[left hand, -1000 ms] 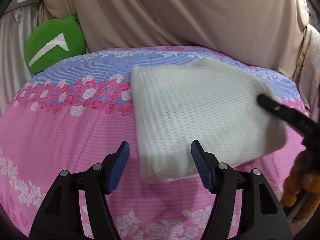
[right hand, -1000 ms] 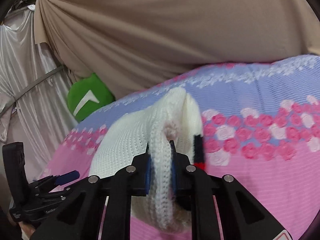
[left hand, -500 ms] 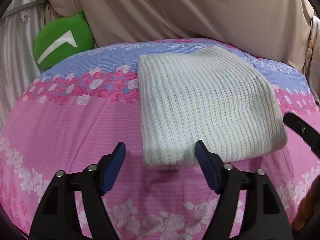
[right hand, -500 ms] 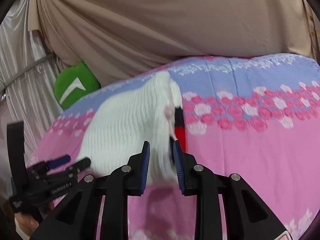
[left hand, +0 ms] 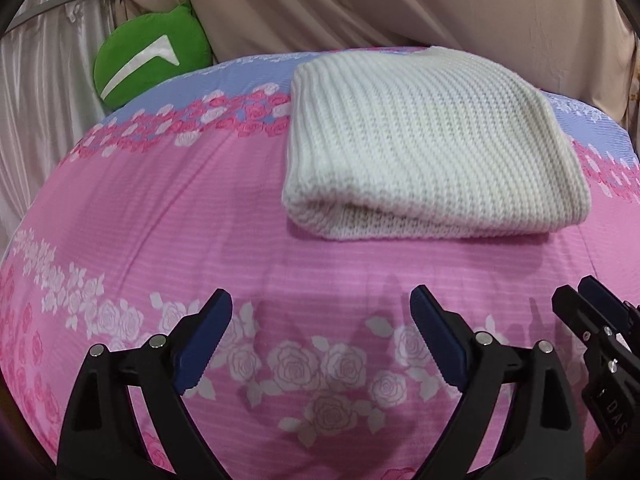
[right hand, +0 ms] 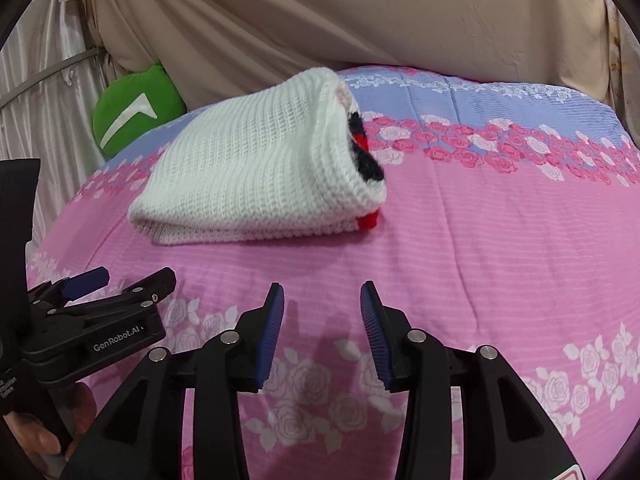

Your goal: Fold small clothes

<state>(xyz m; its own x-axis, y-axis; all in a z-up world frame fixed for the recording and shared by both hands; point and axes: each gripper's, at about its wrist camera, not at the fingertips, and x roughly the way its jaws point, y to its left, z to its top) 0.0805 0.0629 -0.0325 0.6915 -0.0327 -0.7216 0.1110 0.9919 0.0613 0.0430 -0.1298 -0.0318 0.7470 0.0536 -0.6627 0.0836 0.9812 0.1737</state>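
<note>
While folded, sweater [left hand: 432, 148] mid-bedspread [left hand: 160, 208].

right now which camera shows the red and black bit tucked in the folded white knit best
The right wrist view: the red and black knit trim peeks from the open end of the folded white knit garment. The left wrist view shows only plain white knit.

pink/blue rose-print bedspread [left hand: 168, 216] covers the bed; green cushion [left hand: 150, 54] with white chevron mark sits at bedspread's far left edge, touching it; beige draped cloth [left hand: 380, 4] behind bedspread; shiny silver-white curtain [left hand: 36, 92] left of cushion
</note>
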